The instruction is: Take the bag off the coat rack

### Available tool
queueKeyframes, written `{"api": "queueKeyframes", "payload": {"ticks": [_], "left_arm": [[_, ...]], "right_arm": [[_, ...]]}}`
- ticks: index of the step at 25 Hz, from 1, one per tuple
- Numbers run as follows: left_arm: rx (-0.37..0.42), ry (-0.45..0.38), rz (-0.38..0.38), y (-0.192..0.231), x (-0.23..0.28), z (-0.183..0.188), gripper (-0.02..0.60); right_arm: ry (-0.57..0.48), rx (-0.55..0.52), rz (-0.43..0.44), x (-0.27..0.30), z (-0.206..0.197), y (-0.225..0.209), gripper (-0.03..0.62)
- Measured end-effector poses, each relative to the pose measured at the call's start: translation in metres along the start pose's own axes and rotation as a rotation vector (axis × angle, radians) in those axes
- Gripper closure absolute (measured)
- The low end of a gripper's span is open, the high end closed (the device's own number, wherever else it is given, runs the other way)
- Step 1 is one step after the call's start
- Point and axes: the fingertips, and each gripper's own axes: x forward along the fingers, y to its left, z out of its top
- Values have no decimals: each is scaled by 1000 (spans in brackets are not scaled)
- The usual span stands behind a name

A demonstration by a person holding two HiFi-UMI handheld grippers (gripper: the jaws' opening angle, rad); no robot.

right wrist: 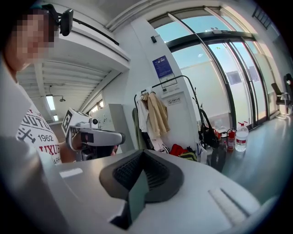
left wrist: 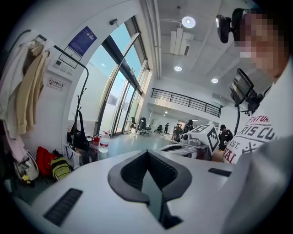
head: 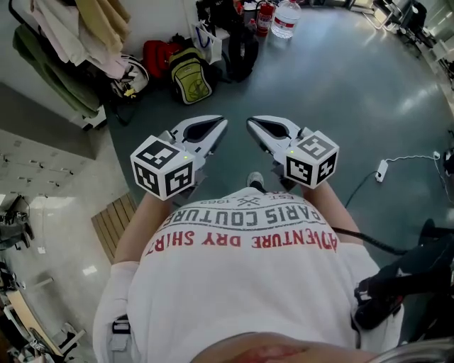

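A black bag [right wrist: 208, 133] hangs from a thin black coat rack [right wrist: 196, 103] by the glass wall, several steps ahead of me. The same black bag [left wrist: 79, 136] shows in the left gripper view, and from above it is the dark bag [head: 241, 51]. I hold both grippers side by side in front of my chest, pointing toward the rack and far from it. My left gripper [head: 215, 130] is shut with nothing in it, its pads [left wrist: 160, 171] pressed together. Beside it my right gripper [head: 257, 127] is shut and empty too, pads [right wrist: 153, 171] closed.
A clothes rail with coats [head: 71, 35] stands at the far left. On the floor near the rack are a red bag [head: 157, 53], a yellow-green backpack [head: 190, 79], a fire extinguisher [head: 264, 15] and a water bottle [head: 286, 18]. A power strip [head: 381, 170] lies at the right.
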Motion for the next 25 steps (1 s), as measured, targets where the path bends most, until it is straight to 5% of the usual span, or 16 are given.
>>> {"api": "queueKeyframes", "payload": {"ticks": [12,18,25], "left_arm": [[-78,55,-9,25,43,-17,580],[-111,112,-58,47,115,-16,580],[-71,122,-86,74,222,27,580]], "right_arm": [[41,80,-16,5,-18,-47,592],[44,138,-73,0,-18,-120,592],[13,153,-129,-14,14,-232,592]]}}
